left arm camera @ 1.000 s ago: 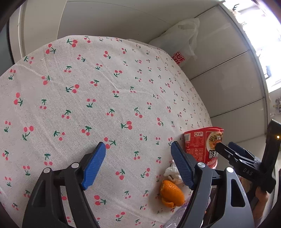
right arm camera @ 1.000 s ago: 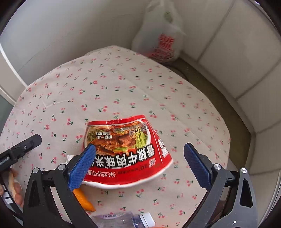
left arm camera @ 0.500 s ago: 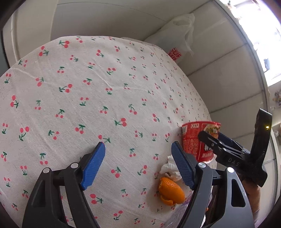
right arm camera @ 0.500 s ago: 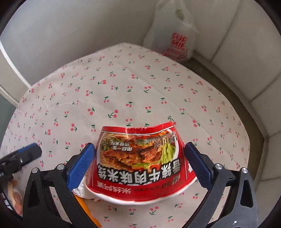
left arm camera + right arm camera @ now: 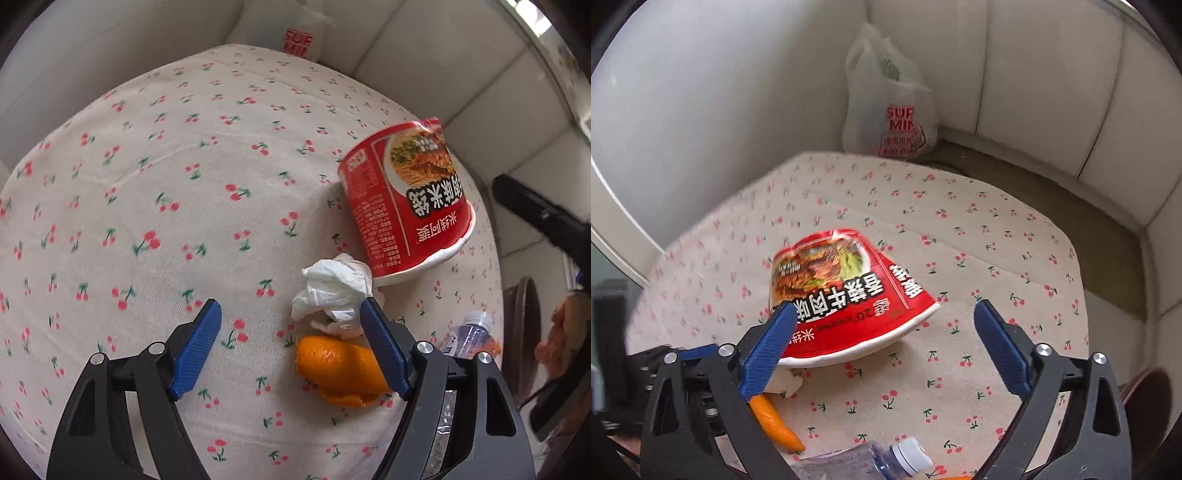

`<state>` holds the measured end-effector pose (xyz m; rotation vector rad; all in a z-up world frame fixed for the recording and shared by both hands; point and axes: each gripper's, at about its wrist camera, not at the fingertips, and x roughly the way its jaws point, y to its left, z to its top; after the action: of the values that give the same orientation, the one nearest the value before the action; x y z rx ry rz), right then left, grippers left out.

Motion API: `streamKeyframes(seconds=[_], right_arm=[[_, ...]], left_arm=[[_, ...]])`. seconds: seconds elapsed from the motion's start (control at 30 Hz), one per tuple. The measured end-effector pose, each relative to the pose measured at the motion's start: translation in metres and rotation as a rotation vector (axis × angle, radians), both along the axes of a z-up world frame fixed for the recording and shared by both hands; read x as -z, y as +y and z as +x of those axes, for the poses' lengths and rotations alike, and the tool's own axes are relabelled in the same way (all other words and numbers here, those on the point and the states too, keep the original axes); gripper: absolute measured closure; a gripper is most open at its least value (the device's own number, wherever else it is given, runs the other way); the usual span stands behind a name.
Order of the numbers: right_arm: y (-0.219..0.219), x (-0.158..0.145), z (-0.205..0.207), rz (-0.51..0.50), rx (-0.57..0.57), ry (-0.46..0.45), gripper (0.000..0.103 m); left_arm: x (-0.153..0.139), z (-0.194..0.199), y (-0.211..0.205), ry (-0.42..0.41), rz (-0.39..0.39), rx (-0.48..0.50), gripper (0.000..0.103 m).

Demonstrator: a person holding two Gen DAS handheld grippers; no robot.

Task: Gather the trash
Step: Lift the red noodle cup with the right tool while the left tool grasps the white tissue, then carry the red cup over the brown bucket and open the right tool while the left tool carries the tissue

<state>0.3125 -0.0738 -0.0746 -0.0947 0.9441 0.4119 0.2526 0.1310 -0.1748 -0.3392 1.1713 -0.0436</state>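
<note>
A red instant-noodle cup (image 5: 406,199) stands upside down at the right of the left wrist frame, white rim on the cloth, slightly tilted. Touching its lower left rim lies a crumpled white tissue (image 5: 332,291). Just below that sits an orange peel (image 5: 340,365). A clear plastic bottle (image 5: 467,336) with a white cap lies at lower right.

You are in a home, at a dining nook; the worktop (image 5: 184,155) wears a cream cloth printed with red cherries; at the top of the frame pale padded panels (image 5: 1052,92) line a corner like built-in seating; a white shop carrier bag (image 5: 890,107) with red lettering sits there; a noodle cup (image 5: 406,199), crumpled tissue (image 5: 332,291), orange peel (image 5: 340,365) and a plastic bottle (image 5: 469,332) lie about.
</note>
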Motion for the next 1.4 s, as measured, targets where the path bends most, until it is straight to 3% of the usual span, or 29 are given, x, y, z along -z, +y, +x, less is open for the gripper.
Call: streamKeyframes(seconds=[0.1, 0.27, 0.33, 0.37, 0.4, 0.5, 0.63, 0.73, 0.97, 1.2, 1.33, 1.4], right_arm=[[-0.008, -0.004, 0.003, 0.022, -0.012, 0.021, 0.007], [-0.012, 0.009, 0.015, 0.125, 0.026, 0.147, 0.007], [-0.008, 0.013, 0.016, 0.135, 0.042, 0.153, 0.007], [-0.006, 0.012, 0.014, 0.114, 0.035, 0.131, 0.007], [-0.002, 0.009, 0.010, 0.082, 0.019, 0.098, 0.007], [0.017, 0.001, -0.003, -0.071, -0.054, -0.004, 0.007], [0.049, -0.008, -0.024, -0.324, -0.101, -0.136, 0.007], [0.074, -0.002, -0.040, -0.500, -0.052, -0.229, 0.007], [0.134, 0.040, -0.061, -0.789, 0.014, -0.295, 0.007], [0.147, 0.084, -0.026, -0.948, 0.083, -0.244, 0.007], [0.137, 0.094, -0.008, -0.942, 0.069, -0.231, 0.007], [0.132, 0.087, -0.007, -0.896, 0.051, -0.229, 0.027]], left_arm=[[-0.001, 0.013, -0.015, 0.009, 0.078, 0.098, 0.027], [0.001, 0.020, -0.029, -0.003, 0.075, 0.194, 0.029], [0.001, 0.015, -0.038, -0.038, 0.044, 0.262, 0.047], [0.002, 0.014, -0.039, -0.045, 0.004, 0.280, 0.066], [0.002, 0.012, -0.036, -0.040, -0.061, 0.283, 0.077], [-0.002, 0.007, -0.013, -0.039, -0.131, 0.202, 0.080], [-0.025, -0.016, 0.037, -0.090, -0.129, 0.095, 0.080], [-0.046, -0.044, 0.075, -0.134, -0.103, -0.004, 0.080], [-0.072, -0.055, 0.106, -0.213, -0.177, -0.076, 0.079], [-0.080, -0.052, 0.117, -0.218, -0.247, -0.102, 0.079], [-0.080, -0.050, 0.124, -0.221, -0.267, -0.116, 0.079], [-0.080, -0.049, 0.123, -0.223, -0.268, -0.120, 0.079]])
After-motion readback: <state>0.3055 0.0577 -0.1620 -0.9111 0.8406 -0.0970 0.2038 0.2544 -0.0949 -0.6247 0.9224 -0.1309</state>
